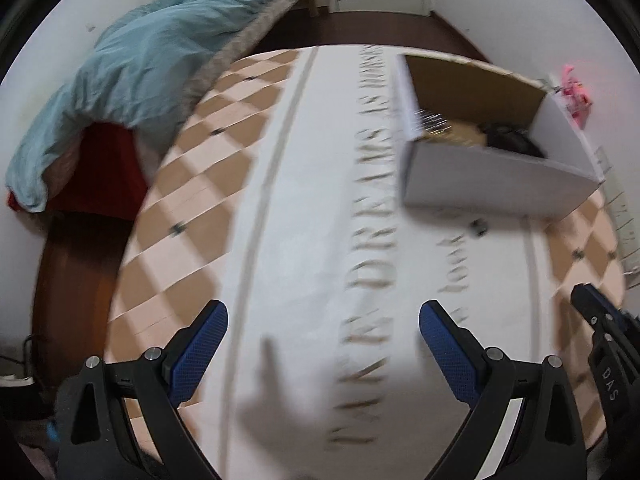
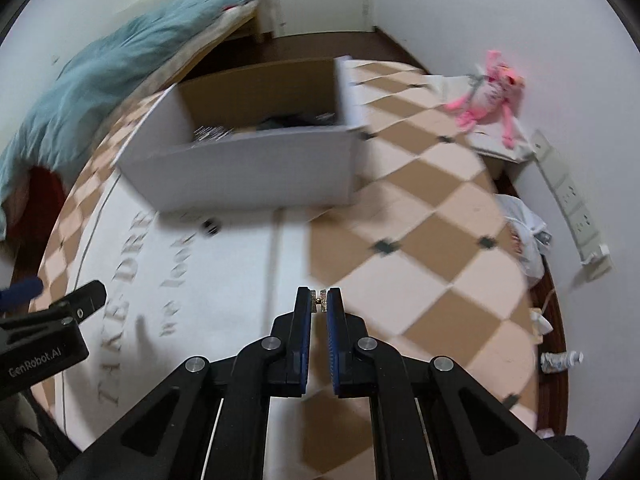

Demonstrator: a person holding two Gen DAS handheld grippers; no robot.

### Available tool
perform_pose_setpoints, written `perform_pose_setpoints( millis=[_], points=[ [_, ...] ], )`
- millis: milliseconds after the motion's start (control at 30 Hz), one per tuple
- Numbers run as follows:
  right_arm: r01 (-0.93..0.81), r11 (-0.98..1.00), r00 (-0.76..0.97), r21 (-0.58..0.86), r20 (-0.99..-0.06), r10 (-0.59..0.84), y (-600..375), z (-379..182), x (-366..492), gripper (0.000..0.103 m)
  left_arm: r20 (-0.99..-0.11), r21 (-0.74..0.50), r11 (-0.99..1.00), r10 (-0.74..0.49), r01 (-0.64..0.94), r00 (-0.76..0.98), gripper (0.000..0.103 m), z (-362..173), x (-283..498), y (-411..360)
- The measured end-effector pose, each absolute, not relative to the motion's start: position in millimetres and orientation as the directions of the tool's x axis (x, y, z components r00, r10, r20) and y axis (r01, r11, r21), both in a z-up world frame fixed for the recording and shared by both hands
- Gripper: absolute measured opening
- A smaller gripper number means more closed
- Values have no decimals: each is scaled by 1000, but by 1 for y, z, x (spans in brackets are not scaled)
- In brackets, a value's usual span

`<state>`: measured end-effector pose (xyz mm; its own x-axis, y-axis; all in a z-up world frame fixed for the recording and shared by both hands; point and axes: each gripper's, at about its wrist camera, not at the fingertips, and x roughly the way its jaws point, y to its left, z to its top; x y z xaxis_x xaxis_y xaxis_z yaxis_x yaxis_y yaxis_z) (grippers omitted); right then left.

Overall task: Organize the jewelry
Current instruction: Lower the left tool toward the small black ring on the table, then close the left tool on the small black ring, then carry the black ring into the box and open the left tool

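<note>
a: right gripper (image 2: 319,300) is nearly closed, pinching a small gold jewelry piece (image 2: 319,298) right at the fingertips. looks like an earring or clasp, too small to say which. it's held above the mat (image 2: 240,264), well short of the box (image 2: 248,168).

b: left gripper (image 1: 323,334)?

a: jaws spread wide, nothing in it, hovering over the lettering on the mat. idle imo.

b: so we're on the carry-to-box step.

a: that's our read. box is open on top, white outside, cardboard inside. there's already stuff in it: a silvery piece (image 2: 210,133) at the left end and dark items (image 2: 296,120) mid/right. can't tell what they are, frames are blurry.

b: how do we do it well?

a: keep the squeeze steady, the grip is only at the tips so any slack and we lose it. we go up and over the near wall, not into it, then lower inside before letting go, so it doesn't bounce out. aim for a bare patch of box floor, away from the dark pile, to avoid tangles.

b: anything else left out?

a: one small dark object (image 2: 211,227) on the mat just in front of the box, prob another piece. left could take that one, it's free. let's keep it clear of the right's path tho.
</note>
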<state>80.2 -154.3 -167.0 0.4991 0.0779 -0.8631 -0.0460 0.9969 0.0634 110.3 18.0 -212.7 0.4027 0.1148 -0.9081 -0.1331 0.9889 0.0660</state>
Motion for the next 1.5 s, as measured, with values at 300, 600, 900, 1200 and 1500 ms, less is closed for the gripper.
perform_pose_setpoints(
  millis=[300,600,900,1200,1500],
  points=[
    [87,992,503,87,-864,32,-204,-172,101,8,-910,-28,999,-10,-38,415,79,-223,153,-31],
    [116,989,514,95,-857,22,-217,-171,111,8,-907,33,999,13,41,420,40,-235,169,-52],
    [129,987,532,93,-847,10,-224,-161,113,8,-903,12,996,-27,87,428,10,-237,166,-62],
    [96,985,571,145,-818,65,-226,-127,102,8,-880,-86,992,-119,92,459,10,-197,139,-51],
    [-44,953,569,300,-777,271,-204,-68,141,8,-851,-239,965,-260,105,457,10,-131,181,-26]
  ],
)
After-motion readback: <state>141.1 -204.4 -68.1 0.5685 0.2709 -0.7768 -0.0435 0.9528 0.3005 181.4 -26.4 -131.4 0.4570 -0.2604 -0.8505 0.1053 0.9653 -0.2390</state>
